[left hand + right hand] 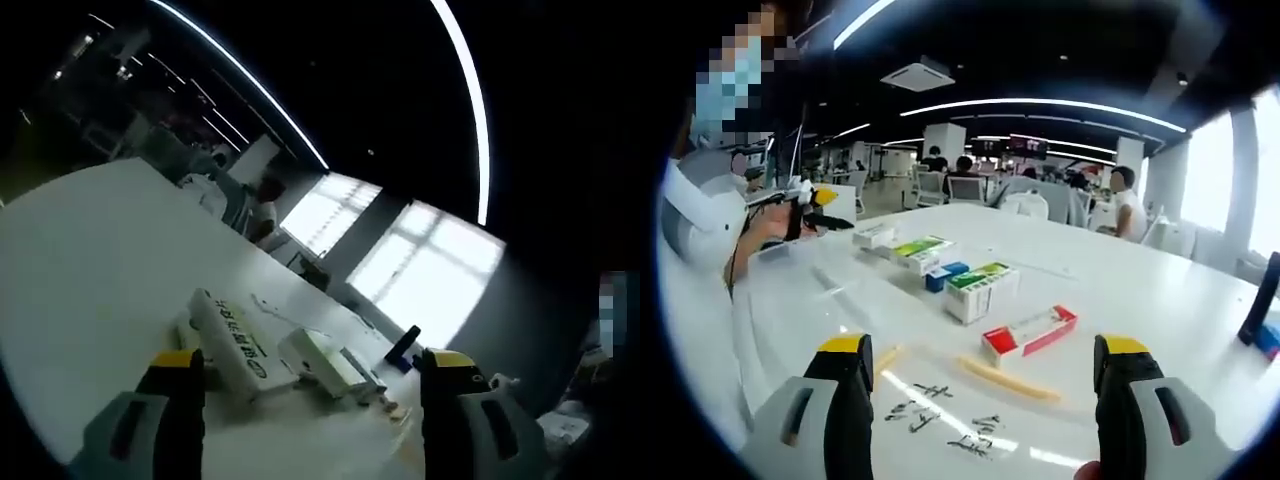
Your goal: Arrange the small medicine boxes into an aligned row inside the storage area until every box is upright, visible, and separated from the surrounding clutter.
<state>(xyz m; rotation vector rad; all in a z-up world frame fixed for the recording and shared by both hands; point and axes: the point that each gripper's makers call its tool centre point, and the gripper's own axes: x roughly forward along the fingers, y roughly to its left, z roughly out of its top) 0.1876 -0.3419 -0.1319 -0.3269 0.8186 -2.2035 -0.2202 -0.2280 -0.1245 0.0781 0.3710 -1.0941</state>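
Here I hold both grippers, left (312, 385) and right (985, 375), spread apart and empty above the white table (1140, 290); a red box (1030, 331) lies flat ahead.

We see the left gripper view tilted, looking low across the white table (90, 270) toward bright windows (425, 275), boxes (232, 343) close ahead. The right gripper view sits level, slightly above the same table (1140, 290), facing its boxes (980, 290) and the office beyond (people seated far back). Both share the tabletop.
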